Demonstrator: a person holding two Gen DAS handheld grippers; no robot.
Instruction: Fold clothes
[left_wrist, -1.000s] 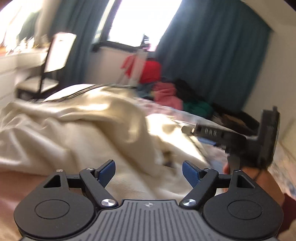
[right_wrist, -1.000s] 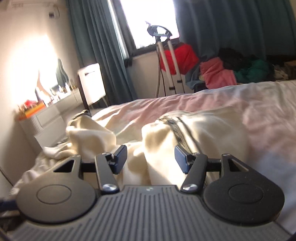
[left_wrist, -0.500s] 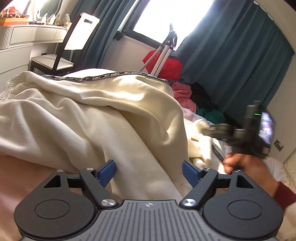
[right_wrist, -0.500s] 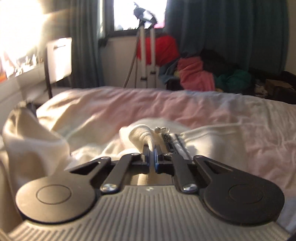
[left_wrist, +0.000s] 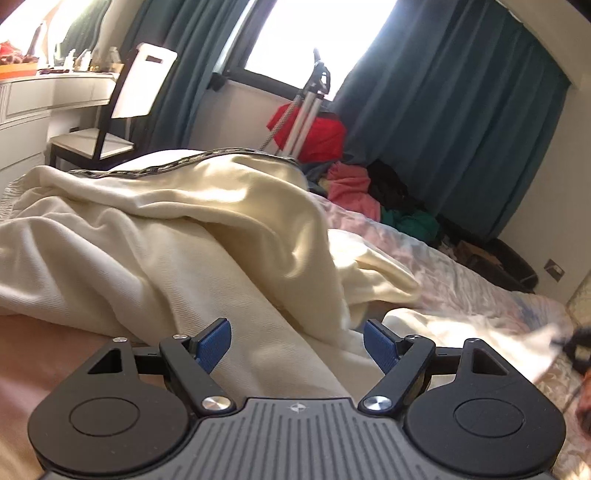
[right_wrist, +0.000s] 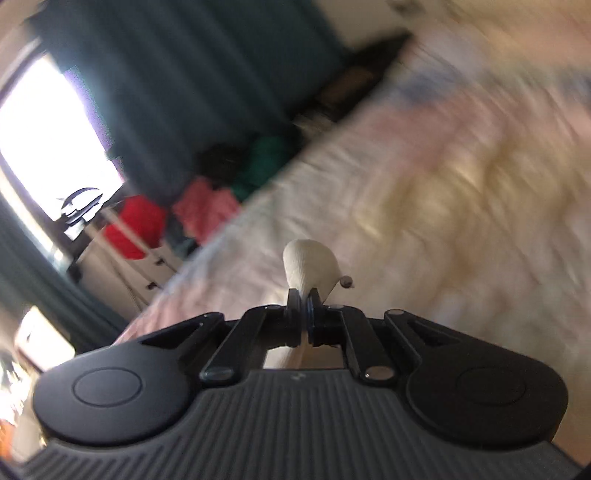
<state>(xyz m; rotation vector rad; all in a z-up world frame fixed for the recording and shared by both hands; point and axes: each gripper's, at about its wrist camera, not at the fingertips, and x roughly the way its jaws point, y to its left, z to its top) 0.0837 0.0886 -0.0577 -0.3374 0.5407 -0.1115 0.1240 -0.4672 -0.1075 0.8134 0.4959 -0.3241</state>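
Observation:
A cream garment (left_wrist: 177, 236) with a dark printed waistband lies rumpled across the bed in the left wrist view. My left gripper (left_wrist: 297, 345) hovers low over its near fold, open, with the blue pads wide apart and cloth beneath them, not pinched. In the right wrist view my right gripper (right_wrist: 304, 304) is shut on a bunched corner of the cream garment (right_wrist: 308, 264), which sticks up past the fingertips with a small metal tip beside it. That view is tilted and smeared by motion. At the right edge of the left wrist view the pulled cloth (left_wrist: 543, 339) is blurred.
The bed has a pale pink patterned sheet (left_wrist: 461, 273). Beyond its far edge sit a pile of red, pink, green and black clothes (left_wrist: 351, 184), a tripod (left_wrist: 310, 107) and teal curtains. A chair (left_wrist: 122, 110) and white dresser stand at the left.
My right gripper closed on the garment's corner, then swung fast to the right with a roll, dragging cloth along. The hand seen beside the left gripper has gone to the frame's right edge.

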